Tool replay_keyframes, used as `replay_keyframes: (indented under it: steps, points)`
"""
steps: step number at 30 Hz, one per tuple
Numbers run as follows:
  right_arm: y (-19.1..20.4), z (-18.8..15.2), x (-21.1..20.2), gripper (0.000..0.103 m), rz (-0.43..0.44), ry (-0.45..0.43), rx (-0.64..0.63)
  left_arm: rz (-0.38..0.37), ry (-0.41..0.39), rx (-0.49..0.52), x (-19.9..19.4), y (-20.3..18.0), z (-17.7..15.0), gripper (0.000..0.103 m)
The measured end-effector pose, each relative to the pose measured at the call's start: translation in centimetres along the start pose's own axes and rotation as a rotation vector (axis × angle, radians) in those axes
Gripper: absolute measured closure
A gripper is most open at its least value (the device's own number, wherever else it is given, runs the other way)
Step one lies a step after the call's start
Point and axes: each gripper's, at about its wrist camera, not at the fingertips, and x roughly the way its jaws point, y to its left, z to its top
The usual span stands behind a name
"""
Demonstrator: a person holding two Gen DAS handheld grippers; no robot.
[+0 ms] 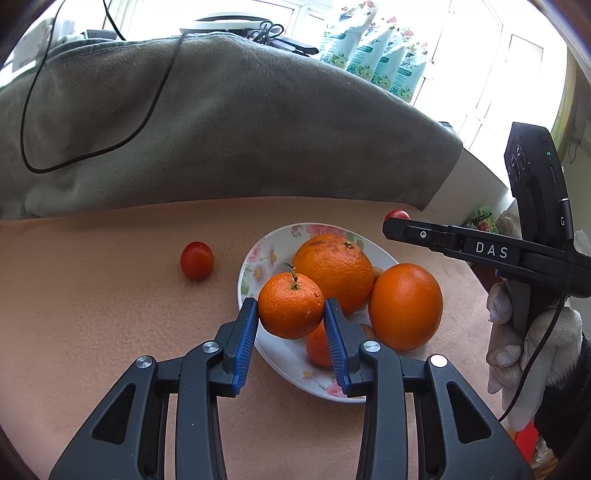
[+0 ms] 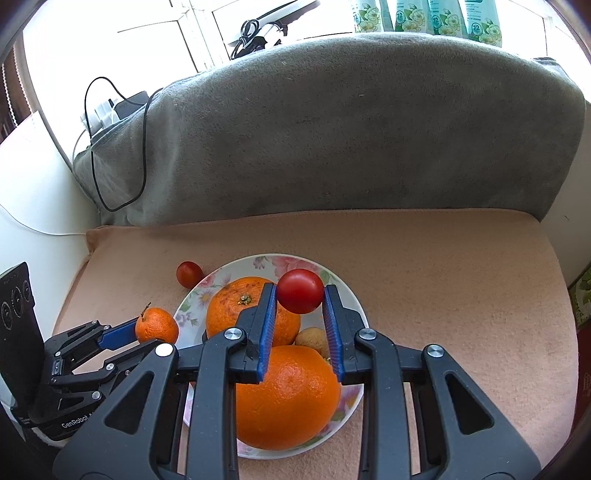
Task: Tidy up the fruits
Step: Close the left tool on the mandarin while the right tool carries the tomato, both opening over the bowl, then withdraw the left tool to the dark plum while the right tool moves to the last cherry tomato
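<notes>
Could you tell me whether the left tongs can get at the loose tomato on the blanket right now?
Probably not yet: the left tongs are shut on a small mandarin. The loose tomato itself lies unobstructed beside the plate.

two grippers: the left gripper [image 1: 290, 314] [image 2: 147, 334] and the right gripper [image 2: 300, 295]. one floral plate [image 1: 258, 254] [image 2: 258, 263]. two large oranges, the rear orange [image 1: 332, 267] [image 2: 236, 310] and the front orange [image 1: 405, 305] [image 2: 288, 397]. two small mandarins: a stemmed mandarin [image 1: 290, 305] [image 2: 157, 326] and a half-hidden mandarin [image 1: 317, 347]. two tomatoes: the clamped tomato [image 2: 300, 291] [image 1: 397, 214] and the loose tomato [image 1: 197, 260] [image 2: 188, 274]. one brownish walnut-like piece [image 2: 313, 339]. four green-and-white floral pouches [image 1: 369, 48] [image 2: 424, 14] at the window. one grey blanket [image 1: 221, 129] [image 2: 332, 129].
</notes>
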Motion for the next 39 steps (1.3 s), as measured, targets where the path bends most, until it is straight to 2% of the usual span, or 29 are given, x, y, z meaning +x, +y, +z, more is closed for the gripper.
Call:
replay_keyframes:
  steps: [12, 13, 15, 17, 19, 21, 22, 23, 24, 25, 27, 39]
  points:
    - [0.2, 0.1, 0.3, 0.075, 0.009, 0.006, 0.001, -0.024, 0.004, 0.008, 0.0, -0.2, 0.1, 0.066]
    - [0.2, 0.1, 0.2, 0.072, 0.010, 0.006, 0.002, -0.025, 0.003, 0.010, 0.1, -0.3, 0.1, 0.063]
    - [0.2, 0.1, 0.1, 0.052, 0.011, -0.001, 0.006, -0.027, -0.001, 0.007, 0.0, -0.3, 0.2, 0.056]
    - [0.3, 0.0, -0.1, 0.051, 0.012, -0.010, 0.005, -0.031, -0.004, 0.007, 0.0, -0.4, 0.3, 0.055]
    - [0.4, 0.1, -0.3, 0.051, 0.012, -0.014, 0.003, -0.030, -0.006, 0.013, -0.1, -0.5, 0.4, 0.046]
    - [0.4, 0.0, -0.5, 0.050, 0.013, -0.019, 0.003, -0.036, -0.011, 0.015, -0.2, -0.6, 0.5, 0.043]
    - [0.5, 0.1, -0.6, 0.047, 0.013, -0.021, 0.002, -0.038, -0.013, 0.016, -0.3, -0.7, 0.5, 0.043]
    - [0.5, 0.1, -0.7, 0.037, 0.011, -0.025, 0.000, -0.039, -0.015, 0.018, -0.3, -0.8, 0.5, 0.041]
    - [0.6, 0.0, -0.8, 0.030, 0.012, -0.033, -0.002, -0.038, -0.017, 0.020, -0.4, -0.8, 0.5, 0.036]
    - [0.7, 0.0, -1.0, 0.028, 0.013, -0.042, -0.005, -0.033, -0.020, 0.021, -0.5, -0.9, 0.5, 0.032]
    - [0.8, 0.0, -1.2, 0.028, 0.014, -0.049, -0.011, -0.019, -0.025, 0.025, -0.6, -1.0, 0.6, 0.029]
    - [1.3, 0.1, -2.0, 0.026, 0.022, -0.061, -0.006, 0.017, -0.037, 0.044, -1.4, -1.4, 0.5, 0.027]
